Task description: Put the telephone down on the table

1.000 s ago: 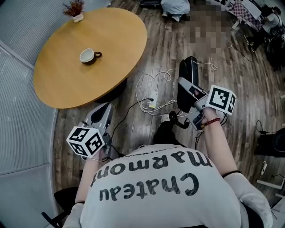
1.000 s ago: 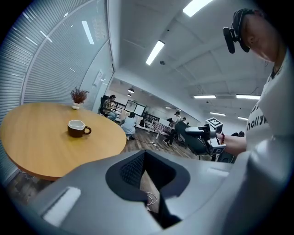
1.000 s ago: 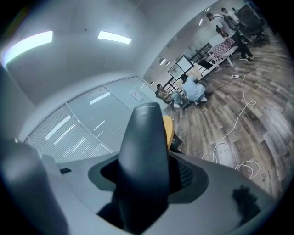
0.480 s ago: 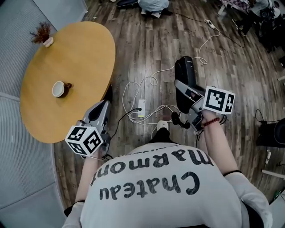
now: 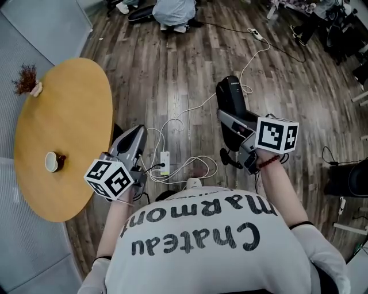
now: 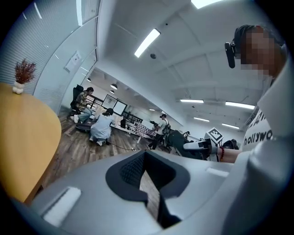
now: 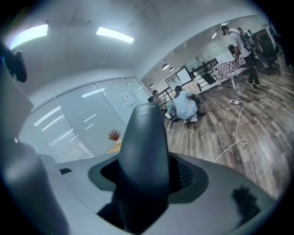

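A black telephone handset (image 5: 230,96) stands out of my right gripper (image 5: 232,118), which is shut on it and held over the wooden floor, right of centre in the head view. In the right gripper view the handset (image 7: 144,151) fills the gap between the jaws and points upward. My left gripper (image 5: 131,141) hangs lower left, shut with nothing in it; its jaws (image 6: 148,181) leave only a thin slit. The round wooden table (image 5: 69,109) lies to the left, beyond the left gripper, and its edge (image 6: 25,137) shows in the left gripper view.
A cup (image 5: 52,162) and a small dried plant (image 5: 26,79) stand on the table. White cables and a power strip (image 5: 165,162) lie on the floor between the grippers. People (image 5: 172,10) crouch at the far end. A glass wall runs on the left.
The head view has swung right, so the table and cup have slid toward the left edge. Both grippers keep their places in front of the body, and the handset stays gripped.
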A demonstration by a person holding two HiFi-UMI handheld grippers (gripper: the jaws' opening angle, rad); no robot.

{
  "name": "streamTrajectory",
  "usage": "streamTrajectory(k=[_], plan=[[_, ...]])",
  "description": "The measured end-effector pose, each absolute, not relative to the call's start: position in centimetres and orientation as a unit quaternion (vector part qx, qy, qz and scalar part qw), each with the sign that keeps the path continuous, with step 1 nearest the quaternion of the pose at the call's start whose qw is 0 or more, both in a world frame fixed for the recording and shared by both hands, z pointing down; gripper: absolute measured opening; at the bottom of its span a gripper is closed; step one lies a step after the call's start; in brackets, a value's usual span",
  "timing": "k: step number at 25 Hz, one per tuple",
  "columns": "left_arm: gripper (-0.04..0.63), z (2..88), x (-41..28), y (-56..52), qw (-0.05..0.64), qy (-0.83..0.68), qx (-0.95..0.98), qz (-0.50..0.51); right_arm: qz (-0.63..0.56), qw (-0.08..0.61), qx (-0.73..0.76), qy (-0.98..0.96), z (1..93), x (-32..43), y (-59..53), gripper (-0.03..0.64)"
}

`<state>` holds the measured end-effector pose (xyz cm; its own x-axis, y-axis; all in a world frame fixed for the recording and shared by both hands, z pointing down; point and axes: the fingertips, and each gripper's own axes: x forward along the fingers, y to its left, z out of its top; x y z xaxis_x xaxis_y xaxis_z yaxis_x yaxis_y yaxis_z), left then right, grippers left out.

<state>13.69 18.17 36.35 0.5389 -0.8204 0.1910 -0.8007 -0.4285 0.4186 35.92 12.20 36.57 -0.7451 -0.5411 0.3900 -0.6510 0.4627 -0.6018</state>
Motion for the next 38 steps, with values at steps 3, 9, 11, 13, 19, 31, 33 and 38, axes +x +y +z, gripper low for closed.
streamTrajectory(k=[3,9,11,13,19,31,33,38], plan=[[0.006,38.0,14.9,16.4,0.229,-0.479,0.847,0.014,0.387,0.055,0.351,-0.851,36.9,36.7,10.1,0.295],[0.006,40.1,14.8,15.2,0.235,-0.485,0.842,0.015,0.389,0.050,0.352,-0.850,39.2,37.6,9.7,0.295],[0.006,40.5,14.8,13.0,0.237,-0.484,0.842,0.015,0.395,0.054,0.356,-0.845,39.8,37.8,8.2,0.294],[0.006,40.1,14.6,9.2,0.240,-0.481,0.843,0.014,0.401,0.059,0.360,-0.840,39.6,37.5,5.2,0.295],[0.006,41.0,14.4,2.6,0.256,-0.473,0.843,-0.017,0.398,0.082,0.343,-0.847,41.0,35.8,-0.6,0.295],[0.006,40.9,2.0,-12.5,0.258,-0.541,0.800,-0.030,0.370,0.147,0.211,-0.893,39.1,18.1,-18.3,0.294],[0.006,40.8,0.2,-13.1,0.260,-0.553,0.791,-0.039,0.365,0.157,0.186,-0.899,39.0,15.3,-19.3,0.295],[0.006,40.6,-3.6,-13.0,0.257,-0.598,0.758,-0.047,0.355,0.185,0.119,-0.909,39.1,8.8,-20.1,0.294]])
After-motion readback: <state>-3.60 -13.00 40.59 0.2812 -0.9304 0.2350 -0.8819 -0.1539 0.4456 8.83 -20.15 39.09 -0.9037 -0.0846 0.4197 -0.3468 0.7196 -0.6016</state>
